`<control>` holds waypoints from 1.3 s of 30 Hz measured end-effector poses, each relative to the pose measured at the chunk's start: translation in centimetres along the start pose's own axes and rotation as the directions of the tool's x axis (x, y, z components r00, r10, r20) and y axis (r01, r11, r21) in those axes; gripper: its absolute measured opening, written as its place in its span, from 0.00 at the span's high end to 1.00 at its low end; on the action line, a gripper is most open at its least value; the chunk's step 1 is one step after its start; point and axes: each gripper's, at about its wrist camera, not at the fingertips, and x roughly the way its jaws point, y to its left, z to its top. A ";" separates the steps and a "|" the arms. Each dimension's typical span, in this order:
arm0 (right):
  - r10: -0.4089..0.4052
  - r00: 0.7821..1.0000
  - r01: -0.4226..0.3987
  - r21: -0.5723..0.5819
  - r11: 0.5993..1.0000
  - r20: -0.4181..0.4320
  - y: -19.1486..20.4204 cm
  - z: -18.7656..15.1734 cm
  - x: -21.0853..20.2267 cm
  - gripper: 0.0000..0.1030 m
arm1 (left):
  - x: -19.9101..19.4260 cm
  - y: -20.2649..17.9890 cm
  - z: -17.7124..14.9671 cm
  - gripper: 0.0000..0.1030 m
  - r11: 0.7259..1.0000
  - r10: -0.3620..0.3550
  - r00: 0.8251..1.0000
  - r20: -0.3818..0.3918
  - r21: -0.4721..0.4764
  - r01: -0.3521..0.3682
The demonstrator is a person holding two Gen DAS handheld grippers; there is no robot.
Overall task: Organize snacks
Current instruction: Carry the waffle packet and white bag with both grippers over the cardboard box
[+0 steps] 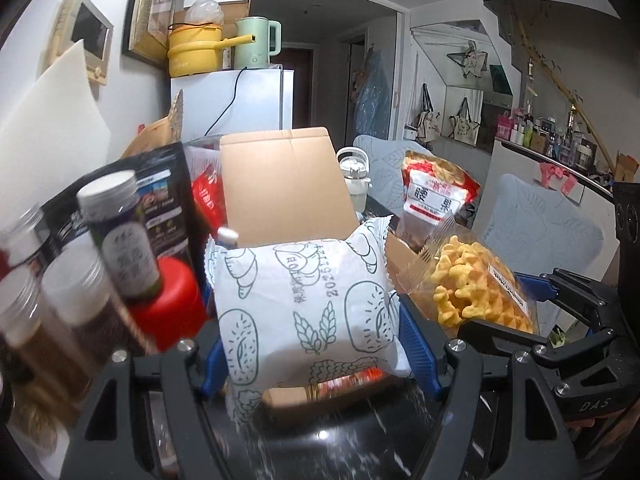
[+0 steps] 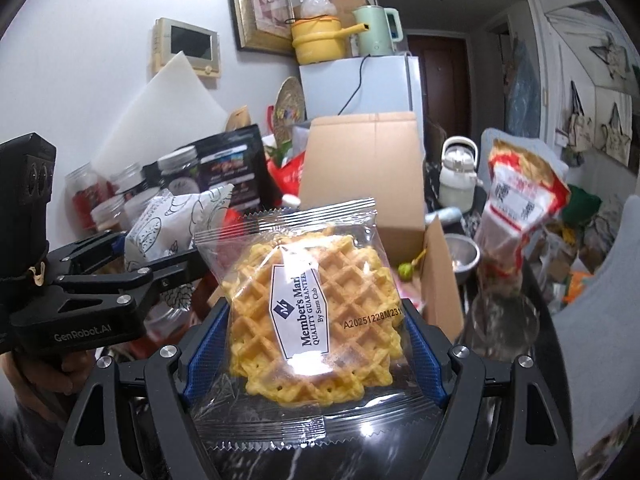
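My left gripper is shut on a white bread packet printed with green loaf drawings, its blue pads pressing both sides. A clear packet with a yellow waffle and a Member's Mark label is clamped in my right gripper. Both packets hang above the black marble table, just in front of an open cardboard box with its back flap upright. The waffle packet also shows at the right of the left wrist view. The bread packet appears at the left of the right wrist view.
Several jars, a red lid and a black pouch crowd the left. A red-and-white snack bag stands right of the box, with a white jug and a metal bowl behind. A white fridge stands beyond.
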 end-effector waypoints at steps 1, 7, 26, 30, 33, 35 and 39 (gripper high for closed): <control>-0.006 1.000 0.006 -0.005 1.000 0.005 -0.3 0.5 0.5 0.22 | 0.7 0.1 0.5 0.30 1.000 0.003 1.000 0.002 0.001 -0.003; -0.032 0.999 0.033 -0.012 0.999 0.035 -2.3 3.0 2.7 0.22 | 4.2 0.3 2.6 0.30 0.999 0.031 0.999 0.012 0.007 -0.032; -0.055 0.998 0.057 0.046 0.997 -0.039 -7.6 5.5 12.1 0.22 | 16.1 3.0 2.8 0.30 0.990 0.108 0.984 -0.140 -0.070 -0.118; -0.042 0.996 0.048 0.078 0.996 -0.073 -8.5 5.1 13.4 0.22 | 17.7 3.2 2.2 0.30 0.990 0.104 0.977 -0.185 -0.073 -0.119; -0.048 0.995 0.056 0.088 0.995 -0.091 -8.8 5.0 14.0 0.22 | 18.9 3.3 1.8 0.30 0.990 0.106 0.969 -0.223 -0.070 -0.124; -0.052 0.993 0.063 0.093 0.994 -0.109 -8.9 4.9 14.5 0.22 | 19.7 3.3 1.5 0.30 0.989 0.106 0.963 -0.249 -0.073 -0.128; -0.064 0.989 0.076 0.087 0.993 -0.134 -8.9 4.5 15.7 0.22 | 21.0 3.4 0.8 0.30 0.987 0.113 0.944 -0.310 -0.075 -0.143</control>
